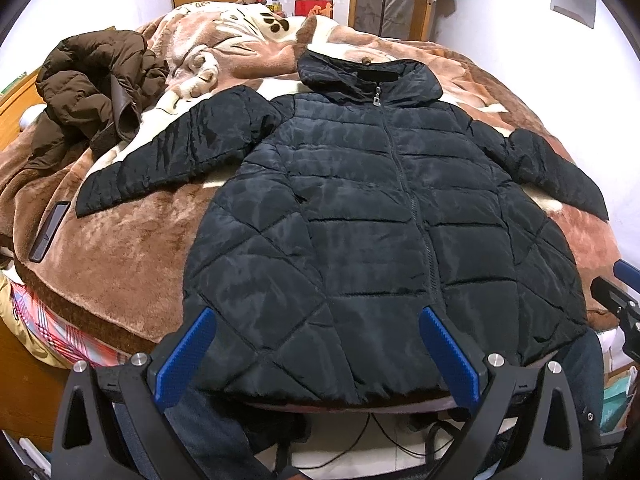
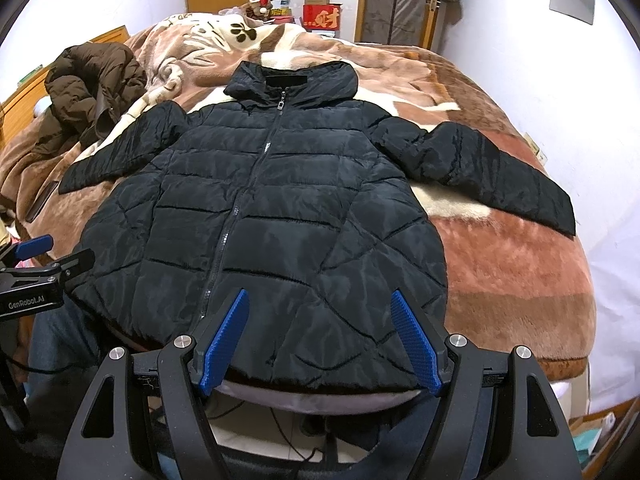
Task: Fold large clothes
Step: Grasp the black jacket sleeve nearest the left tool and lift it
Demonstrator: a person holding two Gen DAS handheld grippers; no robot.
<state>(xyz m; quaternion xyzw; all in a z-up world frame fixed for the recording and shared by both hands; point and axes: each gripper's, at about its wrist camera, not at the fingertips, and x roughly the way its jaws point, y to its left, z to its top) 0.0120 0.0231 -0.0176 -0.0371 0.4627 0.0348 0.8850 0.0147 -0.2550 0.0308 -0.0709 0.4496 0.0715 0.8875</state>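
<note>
My black quilted puffer jacket (image 1: 384, 208) lies flat, zipped, on the brown plush blanket (image 1: 132, 264); both my left gripper (image 1: 316, 354) and right gripper (image 2: 320, 342) hover spread wide, empty, at its hem; slippery padding may slide out of a shallow pinch.

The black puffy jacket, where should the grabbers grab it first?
Probably a sleeve cuff. The black jacket lies flat and zipped, both sleeves spread out. The right gripper, jaws open, could pinch the right cuff from its outer side and fold it inward.
</note>
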